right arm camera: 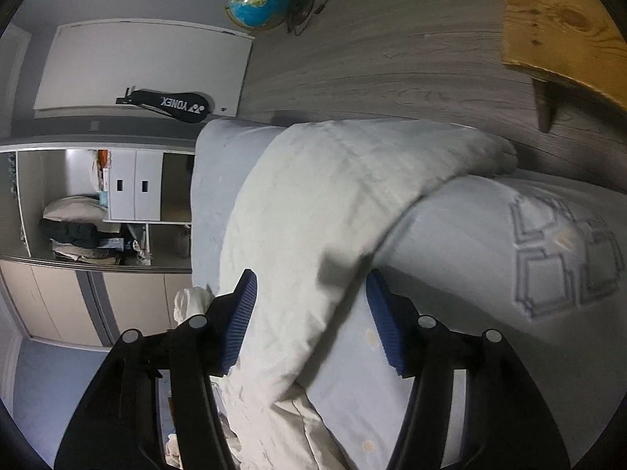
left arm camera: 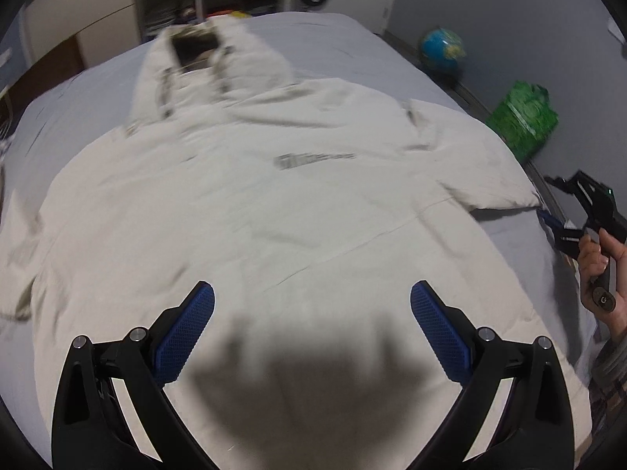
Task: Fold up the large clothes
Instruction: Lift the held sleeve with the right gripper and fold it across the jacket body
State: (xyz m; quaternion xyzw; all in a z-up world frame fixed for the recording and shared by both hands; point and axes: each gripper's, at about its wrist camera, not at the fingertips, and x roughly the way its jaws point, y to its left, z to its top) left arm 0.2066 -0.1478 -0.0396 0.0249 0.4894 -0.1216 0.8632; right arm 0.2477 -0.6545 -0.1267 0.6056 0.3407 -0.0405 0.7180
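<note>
Roughly central on the bed: one large cream hooded garment, spread flat over the pale blue sheet. Count: one garment, two hand-held grippers, one globe, one green bag, one racket cover.

Long axis of the garment runs from the bed's near edge toward its far edge; hood at the far end, hem nearest the left wrist camera. One sleeve reaches toward the bed's right edge, the other toward the left edge.

Left hand-held gripper: jaws spread wide over the hem area, nothing between the pads, its shadow on the cloth beneath.

Right hand-held gripper: at the bed's right edge, held in a hand. Jaws parted, with the sleeve lying between the blue pads; cannot tell whether either pad touches the cloth, not pinching it.

Around: globe and green bag on the floor beyond the right edge; black racket cover and open shelving past the far end; wooden board beside the bed. Nothing lies on the garment.
</note>
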